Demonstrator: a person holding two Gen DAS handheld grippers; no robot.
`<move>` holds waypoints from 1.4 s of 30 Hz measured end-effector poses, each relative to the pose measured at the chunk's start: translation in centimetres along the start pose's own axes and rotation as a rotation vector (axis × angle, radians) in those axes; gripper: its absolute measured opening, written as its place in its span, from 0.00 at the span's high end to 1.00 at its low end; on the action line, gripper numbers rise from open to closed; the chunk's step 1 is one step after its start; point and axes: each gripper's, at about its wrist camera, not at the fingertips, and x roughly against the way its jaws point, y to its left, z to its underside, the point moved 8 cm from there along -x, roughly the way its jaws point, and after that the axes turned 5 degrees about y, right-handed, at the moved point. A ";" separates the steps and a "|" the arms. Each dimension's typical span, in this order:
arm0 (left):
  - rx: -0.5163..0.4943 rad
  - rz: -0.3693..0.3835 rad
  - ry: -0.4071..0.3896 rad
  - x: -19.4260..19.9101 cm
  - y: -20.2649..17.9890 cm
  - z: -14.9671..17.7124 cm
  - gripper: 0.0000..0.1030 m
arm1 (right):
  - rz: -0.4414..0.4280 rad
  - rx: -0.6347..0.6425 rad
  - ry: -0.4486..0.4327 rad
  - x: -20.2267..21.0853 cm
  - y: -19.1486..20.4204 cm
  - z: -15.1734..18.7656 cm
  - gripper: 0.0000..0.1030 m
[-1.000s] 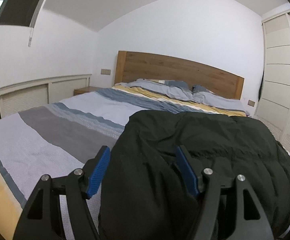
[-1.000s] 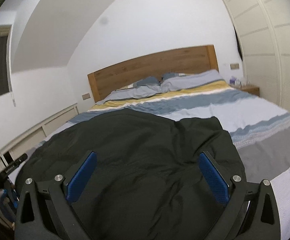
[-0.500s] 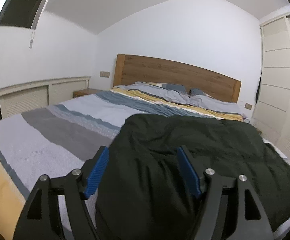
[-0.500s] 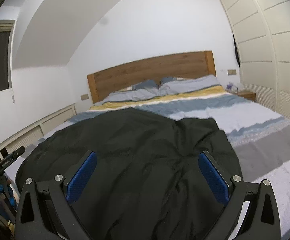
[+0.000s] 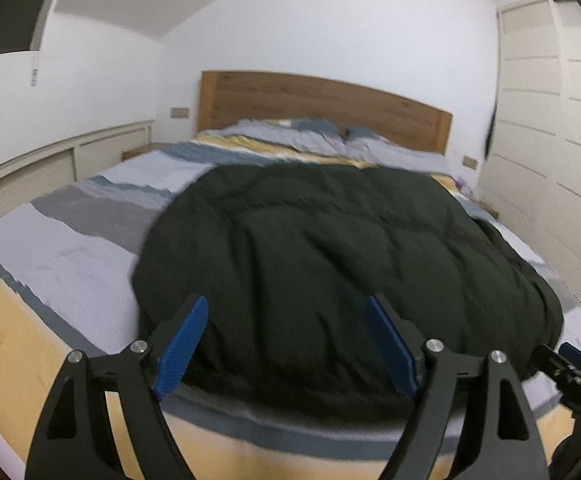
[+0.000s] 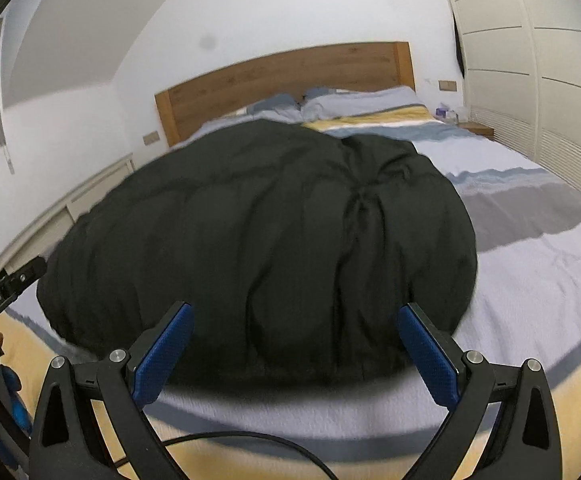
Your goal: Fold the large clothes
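Observation:
A large dark green padded garment [image 5: 330,248] lies spread on the striped bed cover [image 5: 90,248], its near hem close to the foot edge. It also shows in the right wrist view [image 6: 258,248]. My left gripper [image 5: 286,340] is open and empty, held back from the garment's near hem. My right gripper [image 6: 294,352] is open and empty, also held off the foot of the bed in front of the hem. The right gripper shows at the lower right of the left wrist view [image 5: 570,372]. The left gripper shows at the left edge of the right wrist view [image 6: 6,292].
The bed has a wooden headboard [image 5: 322,100] and pillows [image 5: 290,132] at the far end. White wardrobe doors [image 5: 550,120] run along the right. A low white cabinet [image 5: 50,168] runs along the left wall. A black cable [image 6: 250,440] hangs below my right gripper.
Both grippers have pulled back and away from the garment toward the foot of the bed. The left gripper's jaws have opened wider. The garment lies flatter, with more of it in view.

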 end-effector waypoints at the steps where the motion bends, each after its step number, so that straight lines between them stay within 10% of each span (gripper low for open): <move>1: -0.017 0.000 0.009 0.1 -0.7 0.4 0.21 | 0.007 0.002 0.008 0.2 0.1 0.5 0.01; 42: -0.099 -0.054 0.101 15.9 0.3 3.4 0.21 | 0.111 0.128 0.065 15.1 4.8 3.2 0.01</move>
